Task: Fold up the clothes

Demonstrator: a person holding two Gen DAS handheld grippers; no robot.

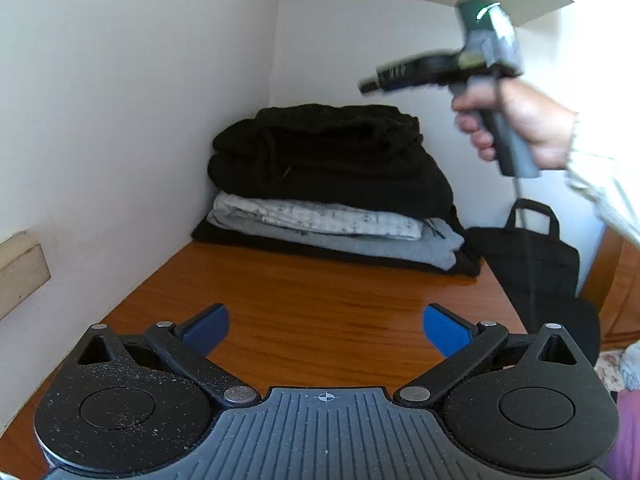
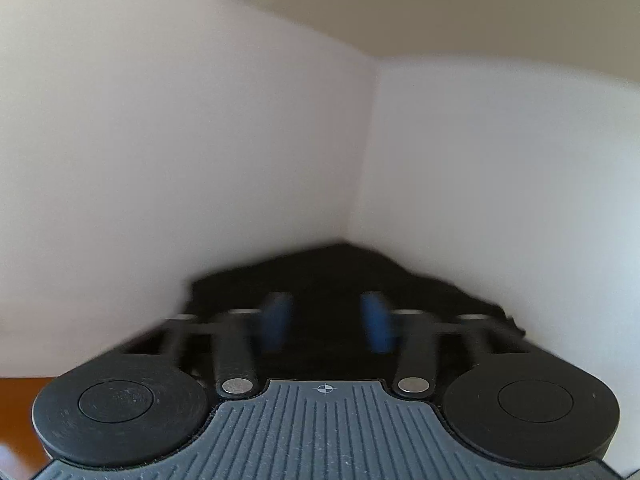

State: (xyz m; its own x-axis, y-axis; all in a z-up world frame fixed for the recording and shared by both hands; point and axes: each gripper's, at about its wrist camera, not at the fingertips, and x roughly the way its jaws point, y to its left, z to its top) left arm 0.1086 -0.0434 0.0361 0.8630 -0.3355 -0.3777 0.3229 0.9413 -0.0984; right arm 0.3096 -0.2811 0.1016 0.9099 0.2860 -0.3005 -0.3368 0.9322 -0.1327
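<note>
Several folded clothes, black and grey (image 1: 328,184), sat stacked in the corner of the brown wooden worktop (image 1: 312,320), straight ahead of the wide-apart left tongs (image 1: 326,330). The right tongs (image 2: 326,322), blurred, a little apart, hovered nearer, over black cloth.

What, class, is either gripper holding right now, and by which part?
Nothing. The left gripper is open over bare wood; the right gripper is open and empty above the folded black garment.

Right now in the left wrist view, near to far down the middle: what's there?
Left claw, open → bare wooden tabletop → stack of folded clothes → white corner wall.
</note>
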